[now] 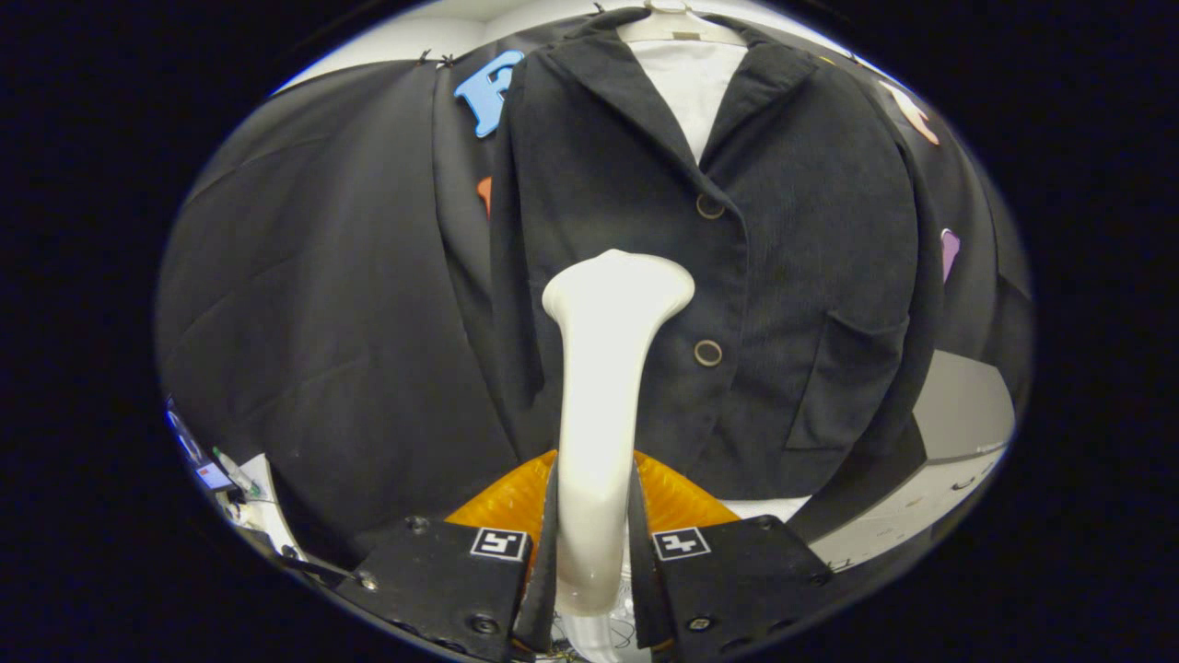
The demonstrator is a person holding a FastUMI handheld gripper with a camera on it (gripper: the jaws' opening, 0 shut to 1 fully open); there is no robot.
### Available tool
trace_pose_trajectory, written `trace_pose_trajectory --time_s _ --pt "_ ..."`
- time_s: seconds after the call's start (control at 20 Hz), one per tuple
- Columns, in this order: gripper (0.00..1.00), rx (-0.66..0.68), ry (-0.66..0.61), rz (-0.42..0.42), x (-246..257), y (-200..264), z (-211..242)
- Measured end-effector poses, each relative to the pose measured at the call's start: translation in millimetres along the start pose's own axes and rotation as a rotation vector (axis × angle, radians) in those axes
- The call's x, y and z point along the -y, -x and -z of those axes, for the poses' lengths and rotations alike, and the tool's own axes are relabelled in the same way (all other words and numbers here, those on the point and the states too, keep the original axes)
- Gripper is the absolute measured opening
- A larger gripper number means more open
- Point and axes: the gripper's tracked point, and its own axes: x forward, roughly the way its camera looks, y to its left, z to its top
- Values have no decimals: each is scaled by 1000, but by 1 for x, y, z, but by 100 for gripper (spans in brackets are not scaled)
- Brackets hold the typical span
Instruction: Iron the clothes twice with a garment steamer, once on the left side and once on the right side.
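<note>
- Leftmost, relative to the jacket (645,276), hangs the black booth cloth (322,304), draped in loose folds well to the jacket's left side; low beside it, a small clutter of items (216,474) sits on a white bench (267,516), too small to identify.
- Next comes the jacket itself: dark, fine-ribbed, hung on a pale hanger (677,28) with a white shirt (693,87) showing in the open collar. Two round buttons (708,353) run down its front, and a patch pocket (843,382) sits on the side to the right of the buttons.
- Centrally, the garment steamer (603,387), a cream-white wand, stands upright in front of the jacket's lower front, just left of the button line. Its flared head is level with the gap between the two buttons; whether it touches the cloth I cannot tell.
- Below the jacket's hem, the hand-held gripper (594,552) is closed narrowly on the garment steamer's handle, both fingers (543,543) pressing its sides. The wand rises from between them toward the jacket.
- Behind the fingers, under the jacket's hem, an orange ribbed object (516,502) fans out to both sides of the handle.
- Rightward, past the pocket, a light bench surface (921,516) and a grey panel (963,405) show.
</note>
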Motion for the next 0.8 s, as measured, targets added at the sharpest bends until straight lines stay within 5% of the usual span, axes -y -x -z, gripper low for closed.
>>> trace_pose_trajectory --time_s 0.8 --pt "36 -169 0 9 8 -22 83"
